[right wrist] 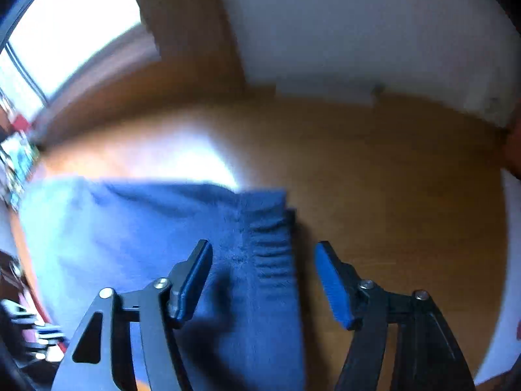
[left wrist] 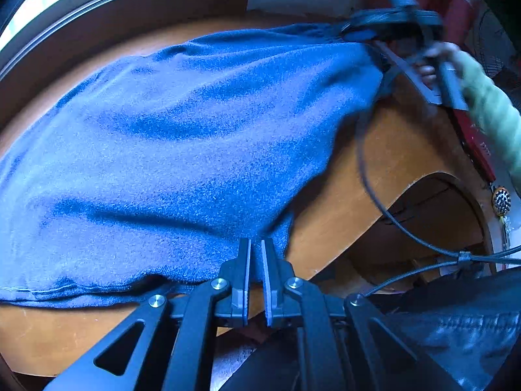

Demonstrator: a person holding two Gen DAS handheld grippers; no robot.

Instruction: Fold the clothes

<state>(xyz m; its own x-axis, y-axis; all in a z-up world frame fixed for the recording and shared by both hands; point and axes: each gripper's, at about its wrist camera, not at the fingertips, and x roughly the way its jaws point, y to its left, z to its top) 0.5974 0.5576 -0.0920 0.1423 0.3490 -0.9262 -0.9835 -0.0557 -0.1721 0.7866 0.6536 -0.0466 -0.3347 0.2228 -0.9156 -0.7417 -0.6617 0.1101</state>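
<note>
**Entry: blue knit garment, fold in progress**

Item: blue knitted fabric garment [left wrist: 182, 137], spread across the orange-brown wooden desk [left wrist: 390, 150], its near edge lifted.
Left gripper [left wrist: 256, 251]: its 2 fingers are clenched on the garment's near corner.
Right gripper [right wrist: 263, 280]: fingers spread wide, empty, straddling the ribbed cuff [right wrist: 270, 244] at the far corner.
Handling advice: bring the right fingers down over the cuff edge and catch both layers; keep the left pinch firm and the cloth taut, so both corners carry over evenly.
</note>
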